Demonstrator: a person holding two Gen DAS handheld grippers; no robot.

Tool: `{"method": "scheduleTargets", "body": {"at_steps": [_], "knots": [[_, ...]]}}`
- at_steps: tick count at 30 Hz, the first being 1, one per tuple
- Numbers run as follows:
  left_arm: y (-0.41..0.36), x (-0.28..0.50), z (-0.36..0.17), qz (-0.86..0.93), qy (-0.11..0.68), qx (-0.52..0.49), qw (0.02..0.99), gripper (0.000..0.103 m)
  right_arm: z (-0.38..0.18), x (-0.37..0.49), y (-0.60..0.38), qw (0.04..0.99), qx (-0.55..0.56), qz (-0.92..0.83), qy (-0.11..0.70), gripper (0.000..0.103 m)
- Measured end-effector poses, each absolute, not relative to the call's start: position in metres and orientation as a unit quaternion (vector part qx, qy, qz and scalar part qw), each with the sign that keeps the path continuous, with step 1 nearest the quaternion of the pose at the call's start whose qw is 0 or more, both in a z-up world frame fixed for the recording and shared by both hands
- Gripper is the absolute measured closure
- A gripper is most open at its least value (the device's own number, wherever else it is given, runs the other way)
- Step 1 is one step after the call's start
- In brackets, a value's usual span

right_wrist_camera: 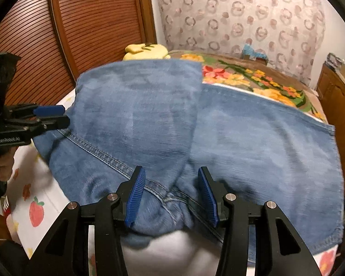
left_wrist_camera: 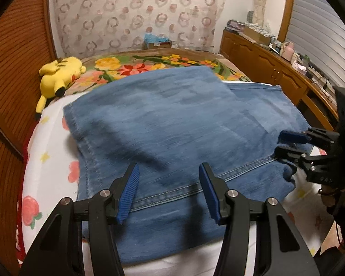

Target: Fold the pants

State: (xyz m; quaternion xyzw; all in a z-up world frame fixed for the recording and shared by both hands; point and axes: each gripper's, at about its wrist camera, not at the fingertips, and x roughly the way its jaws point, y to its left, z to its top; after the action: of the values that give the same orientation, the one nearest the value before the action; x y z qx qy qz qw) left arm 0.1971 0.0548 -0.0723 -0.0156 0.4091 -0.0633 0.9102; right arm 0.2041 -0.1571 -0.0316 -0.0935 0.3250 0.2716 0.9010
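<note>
Two grippers over blue pants (left_wrist_camera: 172, 124) on our bed (left_wrist_camera: 50, 138).
Our left gripper (left_wrist_camera: 170, 193) hangs spread above the denim, holding nothing; our right gripper (right_wrist_camera: 171, 195) stands spread around a bunched seam, though we cannot tell if it pinches.

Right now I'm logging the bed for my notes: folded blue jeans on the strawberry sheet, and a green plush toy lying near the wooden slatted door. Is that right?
One thing is wrong: the plush toy is yellow, not green, as the left wrist view shows. The folded blue jeans do lie on the strawberry sheet, with the toy near the slatted door.
</note>
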Motion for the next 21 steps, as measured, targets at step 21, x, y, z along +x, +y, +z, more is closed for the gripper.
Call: {"method": "scheduleTargets", "body": {"at_steps": [21], "knots": [[-0.023, 0.226, -0.078, -0.137, 0.417, 0.013, 0.898, 0.048, -0.029, 0.195, -0.279, 0.933, -0.024, 0.100, 0.345, 0.053]]}}
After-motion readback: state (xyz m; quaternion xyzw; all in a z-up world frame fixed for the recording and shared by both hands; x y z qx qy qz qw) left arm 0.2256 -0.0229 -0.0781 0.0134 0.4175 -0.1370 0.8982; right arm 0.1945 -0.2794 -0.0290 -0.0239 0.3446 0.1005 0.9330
